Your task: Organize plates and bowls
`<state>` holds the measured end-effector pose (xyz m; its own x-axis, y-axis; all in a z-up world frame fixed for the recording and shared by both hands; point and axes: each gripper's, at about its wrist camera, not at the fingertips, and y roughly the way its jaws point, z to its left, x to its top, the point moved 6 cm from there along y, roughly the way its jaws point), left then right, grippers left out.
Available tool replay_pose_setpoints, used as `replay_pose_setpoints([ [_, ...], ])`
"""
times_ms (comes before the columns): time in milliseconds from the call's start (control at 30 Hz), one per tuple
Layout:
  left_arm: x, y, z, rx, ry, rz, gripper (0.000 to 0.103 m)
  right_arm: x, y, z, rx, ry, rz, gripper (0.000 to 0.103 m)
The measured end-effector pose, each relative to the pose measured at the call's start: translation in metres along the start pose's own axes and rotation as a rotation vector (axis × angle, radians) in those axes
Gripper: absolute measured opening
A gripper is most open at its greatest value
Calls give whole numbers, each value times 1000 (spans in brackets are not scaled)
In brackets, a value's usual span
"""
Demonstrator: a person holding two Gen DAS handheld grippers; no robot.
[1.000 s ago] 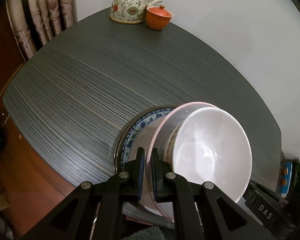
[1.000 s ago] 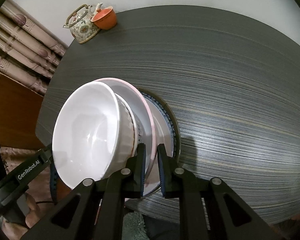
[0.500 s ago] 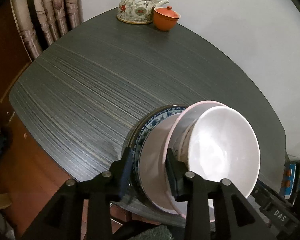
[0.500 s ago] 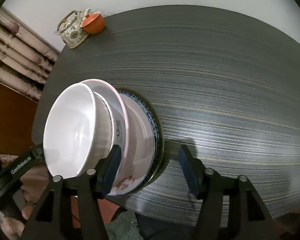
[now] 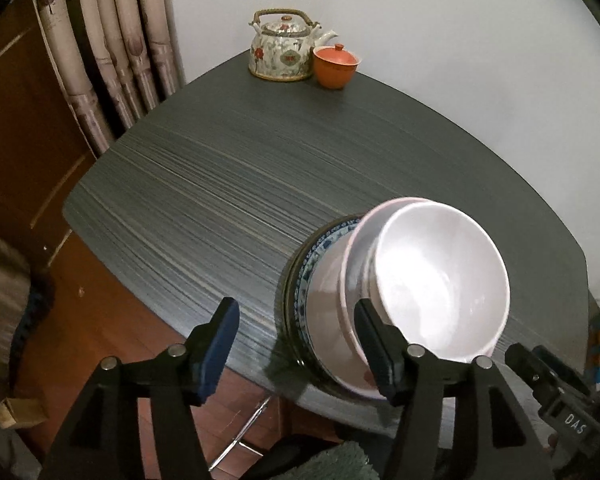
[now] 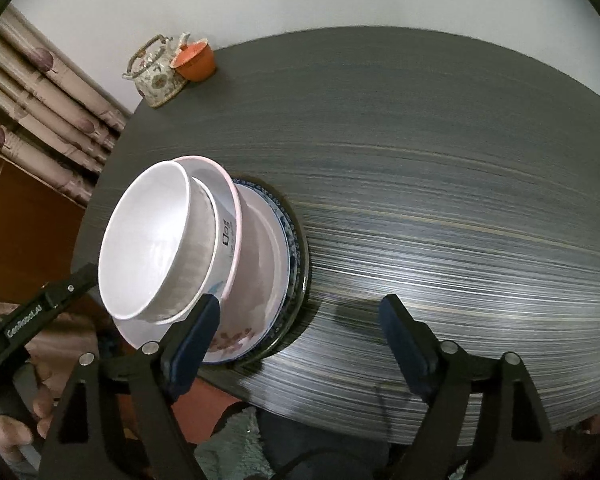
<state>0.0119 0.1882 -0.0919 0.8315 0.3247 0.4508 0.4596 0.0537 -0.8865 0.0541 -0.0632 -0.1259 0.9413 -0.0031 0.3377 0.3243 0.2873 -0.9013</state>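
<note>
Stacking appears complete: the glossy white round bowl (image 6: 148, 240) sits nested in a pink-rimmed ceramic bowl (image 6: 230, 240), over a white plate and a blue-patterned plate (image 5: 306, 276), at the near edge of the dark streaked laminate table (image 6: 440, 168); nothing else loose is visible. The left gripper (image 5: 296, 340) and right gripper (image 6: 300, 336) have just been opening; both stand released, gripping nothing.

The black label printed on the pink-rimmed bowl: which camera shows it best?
The right wrist view: the label faces this camera on the wall of the pink-rimmed bowl, though unreadable. The left wrist view shows that bowl from its other side, without the label.
</note>
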Motion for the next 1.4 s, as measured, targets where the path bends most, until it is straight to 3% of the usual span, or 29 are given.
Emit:
replay_pose_setpoints([
  [200,-11,-20,-19,-10,17,-39,62,-9,-23,6,-37,-94,-134,89],
  [433,-26,-44,-43,-2,63,-94,63,-27,-44,19,-17,-173,-213,97],
  [767,-36,-64,-64,21,120,-177,63,-56,-61,28,-30,-233,-254,101],
  [1400,-49,-61,-69,23,208,-216,63,-86,-58,33,-89,-232,-319,102],
])
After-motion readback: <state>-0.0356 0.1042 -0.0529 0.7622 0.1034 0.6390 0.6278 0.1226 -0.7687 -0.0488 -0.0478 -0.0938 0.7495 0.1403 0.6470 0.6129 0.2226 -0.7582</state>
